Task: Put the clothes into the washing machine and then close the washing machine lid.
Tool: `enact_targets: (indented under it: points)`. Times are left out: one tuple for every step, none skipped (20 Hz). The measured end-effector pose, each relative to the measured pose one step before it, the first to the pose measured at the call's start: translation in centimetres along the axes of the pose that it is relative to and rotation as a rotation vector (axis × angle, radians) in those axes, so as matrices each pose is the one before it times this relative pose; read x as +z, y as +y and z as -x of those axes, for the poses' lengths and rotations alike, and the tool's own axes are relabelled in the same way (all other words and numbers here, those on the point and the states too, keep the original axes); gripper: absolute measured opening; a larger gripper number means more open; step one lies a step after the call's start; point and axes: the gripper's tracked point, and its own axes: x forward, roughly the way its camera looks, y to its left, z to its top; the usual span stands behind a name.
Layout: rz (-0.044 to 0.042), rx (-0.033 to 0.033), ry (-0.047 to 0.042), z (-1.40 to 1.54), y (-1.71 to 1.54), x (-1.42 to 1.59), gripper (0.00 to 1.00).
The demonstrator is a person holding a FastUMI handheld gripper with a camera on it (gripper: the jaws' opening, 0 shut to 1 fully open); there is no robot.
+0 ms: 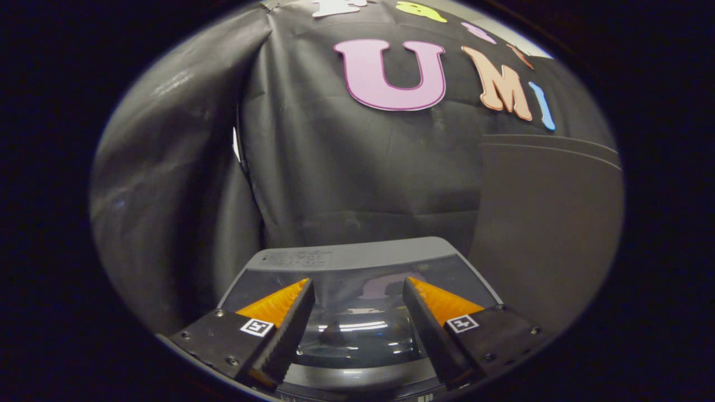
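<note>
A grey top-loading washing machine stands below and just ahead of my gripper. Its dark glossy lid lies flat and shut over the drum, and light streaks reflect in the glass. My two fingers hover over the lid, spread apart, with nothing between them. No clothes show on or around the machine.
The black cloth wall hangs close behind the machine. A dark flat panel stands to the right of the machine. Folds of the cloth drape down on the left.
</note>
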Motion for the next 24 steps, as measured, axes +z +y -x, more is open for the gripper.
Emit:
enact_targets:
  points:
    - [-0.00067, -0.00260, 0.00436, -0.120, -0.316, -0.221, 0.97]
    - [-0.00443, -0.00107, 0.00544, 0.069, -0.297, -0.145, 0.97]
    - [-0.00463, -0.00455, -0.00186, 0.149, -0.310, -0.041, 0.97]
    - [-0.00119, -0.00375, -0.00528, 0.302, -0.328, 0.132, 0.97]
    - [0.00339, -0.00265, -0.00224, 0.104, -0.249, 0.050, 0.97]
    - [0.00839, 0.00114, -0.00719, 0.317, -0.217, 0.200, 0.97]
    - [0.00699, 0.00008, -0.00798, 0.457, -0.232, 0.110, 0.97]
    - [0.00219, 0.00250, -0.01113, 0.533, -0.304, 0.366, 0.97]
    - [0.00176, 0.00068, -0.01486, 0.437, -0.202, 0.221, 0.97]
    - [0.00440, -0.00378, -0.00852, 0.457, -0.315, 0.167, 0.97]
    - [-0.00102, 0.00248, -0.00232, 0.386, -0.216, -0.033, 0.97]
    - [0.00191, 0.00469, 0.00415, 0.327, -0.112, -0.153, 0.97]
    - [0.00391, 0.00139, 0.00444, 0.515, -0.098, -0.282, 0.97]
    - [0.00426, 0.00400, -0.00275, 0.524, -0.076, -0.133, 0.97]
    - [0.00624, 0.00252, 0.00286, 0.381, 0.008, -0.400, 0.97]
    - [0.01415, 0.00052, 0.00028, 0.470, -0.076, -0.186, 0.97]
    - [0.01552, 0.00558, 0.01143, 0.254, -0.077, -0.441, 0.97]
    - [0.01216, -0.00240, 0.00839, 0.464, -0.284, -0.374, 0.97]
    - [0.00374, 0.00136, -0.00258, 0.353, -0.268, -0.209, 0.97]
    - [0.00861, 0.00118, -0.01052, 0.546, -0.155, -0.026, 0.97]
    - [0.01672, 0.00270, -0.01086, 0.509, -0.110, 0.051, 0.97]
    - [0.01429, 0.00171, -0.01277, 0.604, -0.189, -0.074, 0.97]
    - [0.00725, 0.00622, -0.00714, 0.583, -0.157, -0.146, 0.97]
    - [0.00232, 0.01152, -0.00454, 0.672, -0.105, -0.099, 0.96]
